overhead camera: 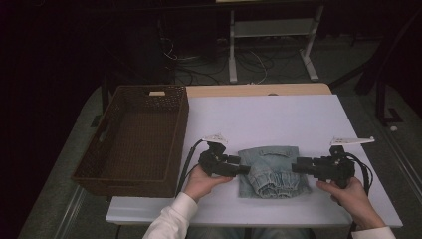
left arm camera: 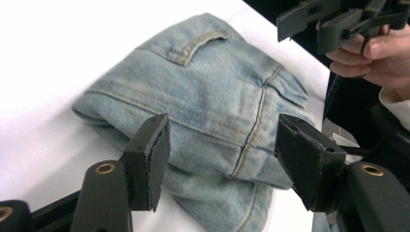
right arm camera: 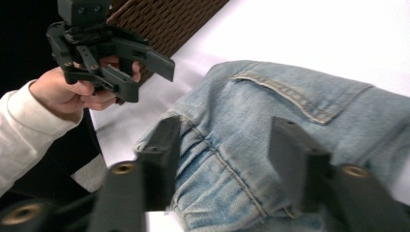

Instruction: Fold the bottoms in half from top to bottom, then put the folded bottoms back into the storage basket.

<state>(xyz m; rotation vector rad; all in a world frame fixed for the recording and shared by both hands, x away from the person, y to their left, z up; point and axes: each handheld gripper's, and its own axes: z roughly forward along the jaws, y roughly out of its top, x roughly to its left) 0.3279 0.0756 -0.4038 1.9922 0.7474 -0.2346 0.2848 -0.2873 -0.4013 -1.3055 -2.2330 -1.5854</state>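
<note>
Table (overhead camera: 278,112): white top, largely bare, its near edge at 6 o'clock close to the work — a pull toward the person could drag cloth over that edge.
Basket (overhead camera: 175,130): brown woven, empty as far as the high view shows, at 9 o'clock of the garment and well apart from it; a carry that way could snag trailing cloth on the near rim.
Denim garment (overhead camera: 271,171): folded into a thick bundle, lying on the table between the two grippers, gathered elastic hem toward 6 o'clock. Judgement: the fold is loose, so a lift from one side would likely let it spill open.
Left gripper (left arm camera: 222,159): jaws spread, nothing pinched; the bundle's edge lies between and beneath them. Risk: closing here may catch only the top layer.
Right gripper (right arm camera: 225,162): at 3 o'clock of the bundle, jaws apart, over the denim without pressing it — blurred, so contact is uncertain.
Cables (overhead camera: 188,159): trail from each gripper; the left one runs beside the basket and could catch its corner.
</note>
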